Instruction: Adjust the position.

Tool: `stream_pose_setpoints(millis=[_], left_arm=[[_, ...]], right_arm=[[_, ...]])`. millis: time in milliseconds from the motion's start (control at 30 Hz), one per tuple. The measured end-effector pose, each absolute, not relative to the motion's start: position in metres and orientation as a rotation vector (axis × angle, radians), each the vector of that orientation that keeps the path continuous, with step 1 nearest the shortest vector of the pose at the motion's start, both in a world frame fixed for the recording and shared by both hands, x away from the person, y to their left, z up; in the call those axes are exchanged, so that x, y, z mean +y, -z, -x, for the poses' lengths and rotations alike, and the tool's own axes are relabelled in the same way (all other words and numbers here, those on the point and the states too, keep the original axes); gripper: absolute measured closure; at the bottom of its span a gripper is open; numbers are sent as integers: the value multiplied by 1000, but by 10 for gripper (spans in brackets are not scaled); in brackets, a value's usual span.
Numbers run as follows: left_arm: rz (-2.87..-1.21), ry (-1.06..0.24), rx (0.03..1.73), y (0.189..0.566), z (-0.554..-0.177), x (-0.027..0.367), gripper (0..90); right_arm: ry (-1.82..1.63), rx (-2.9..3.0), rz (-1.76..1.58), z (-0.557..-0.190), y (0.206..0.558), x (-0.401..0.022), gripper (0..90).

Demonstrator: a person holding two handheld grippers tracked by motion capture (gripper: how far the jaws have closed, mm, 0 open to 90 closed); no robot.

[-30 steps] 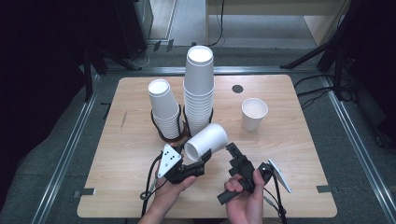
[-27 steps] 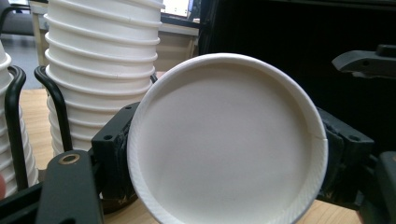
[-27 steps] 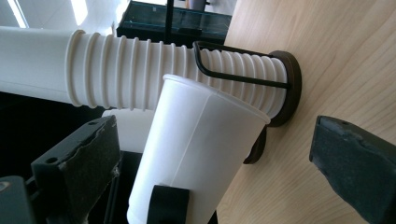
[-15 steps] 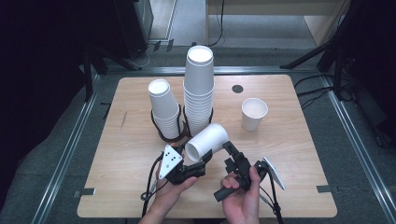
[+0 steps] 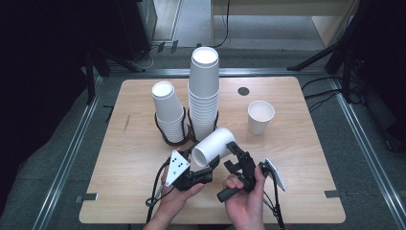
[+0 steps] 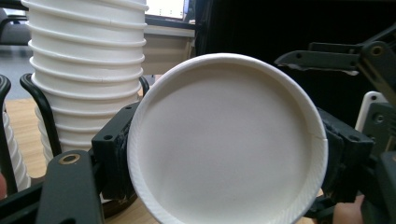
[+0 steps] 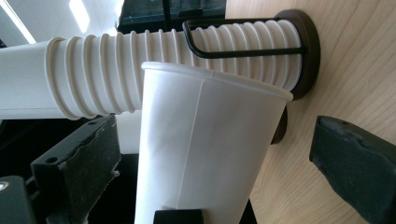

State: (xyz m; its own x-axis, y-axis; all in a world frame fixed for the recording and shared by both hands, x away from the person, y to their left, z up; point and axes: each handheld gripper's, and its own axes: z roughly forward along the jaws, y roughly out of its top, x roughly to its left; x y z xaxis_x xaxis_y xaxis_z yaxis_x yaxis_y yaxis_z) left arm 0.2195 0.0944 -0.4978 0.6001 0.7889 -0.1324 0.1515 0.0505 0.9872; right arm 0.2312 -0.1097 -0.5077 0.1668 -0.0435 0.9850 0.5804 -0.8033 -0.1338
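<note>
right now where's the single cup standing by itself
In the high view the lone cup stands upright on the table's right half, right of the tall cup stack, below a dark round spot.

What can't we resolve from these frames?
- Held cup: outer base hidden in the left gripper view, rim and inside face the camera.
- Right gripper: pad contact unclear in its own view, a gap shows beside the cup.
- Tall stack: top cut off by the frame edge.

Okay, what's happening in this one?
A person works two hand-held grippers at a wooden table. The left gripper is shut on a paper cup lying on its side, while the right gripper stands open around the cup's far end. Two cup stacks and a single upright cup stand behind.
</note>
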Motion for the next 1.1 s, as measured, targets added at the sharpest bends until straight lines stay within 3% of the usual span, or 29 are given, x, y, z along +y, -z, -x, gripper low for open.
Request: stream_pose_setpoints(millis=[1100], left_arm=[[-1497, -559, 791, 496, -215, 89, 222]], right_arm=[[1649, -485, 1901, -253, 513, -104, 25]])
